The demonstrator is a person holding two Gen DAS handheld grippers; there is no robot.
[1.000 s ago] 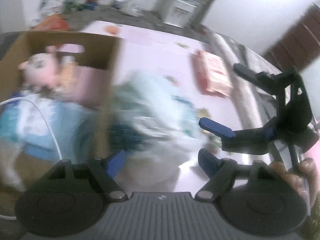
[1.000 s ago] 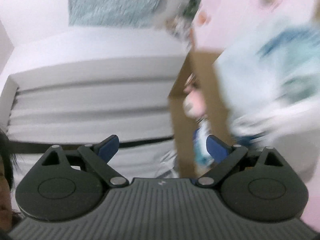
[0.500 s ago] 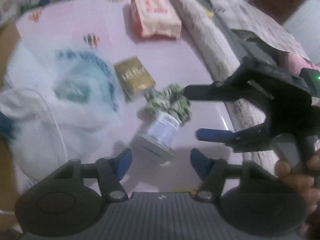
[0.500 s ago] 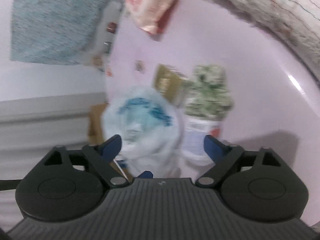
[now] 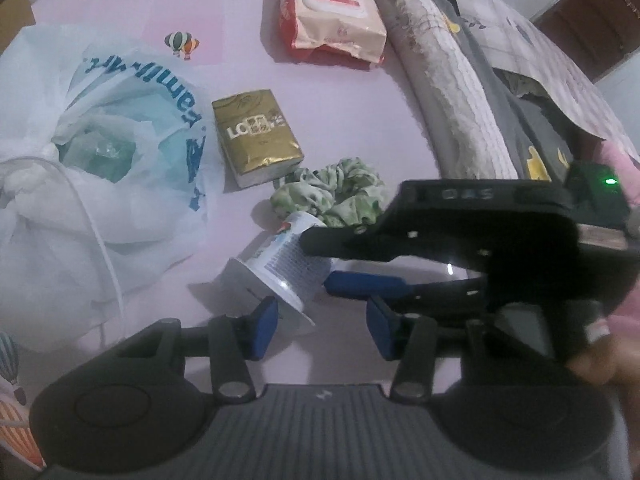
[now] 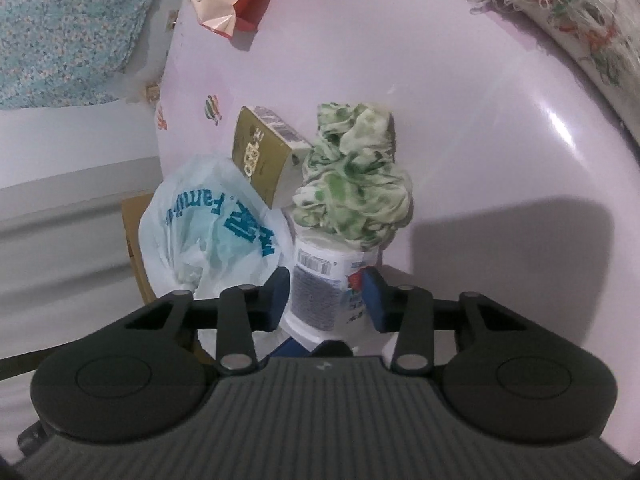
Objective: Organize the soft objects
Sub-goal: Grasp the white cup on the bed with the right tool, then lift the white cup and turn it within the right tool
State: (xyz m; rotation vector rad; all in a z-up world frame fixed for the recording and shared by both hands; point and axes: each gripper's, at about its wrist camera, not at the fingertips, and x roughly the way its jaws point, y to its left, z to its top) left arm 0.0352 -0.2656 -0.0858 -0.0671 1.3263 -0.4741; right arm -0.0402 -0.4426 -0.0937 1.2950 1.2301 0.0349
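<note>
The right gripper, jaws just closed onto the tipped plastic cup at six o'clock from the green scrunchie, grips mid-wall; light, thin, crushable; left gripper open, empty.

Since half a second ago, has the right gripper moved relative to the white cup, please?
Yes. The right gripper has advanced toward the green scrunchie, and its closing jaws now straddle the white cup.

On the pink sheet lie one white plastic bag with blue lettering, one gold tissue pack, one red-and-cream wipes pack, one green-patterned fabric scrunchie and one white plastic cup.
</note>
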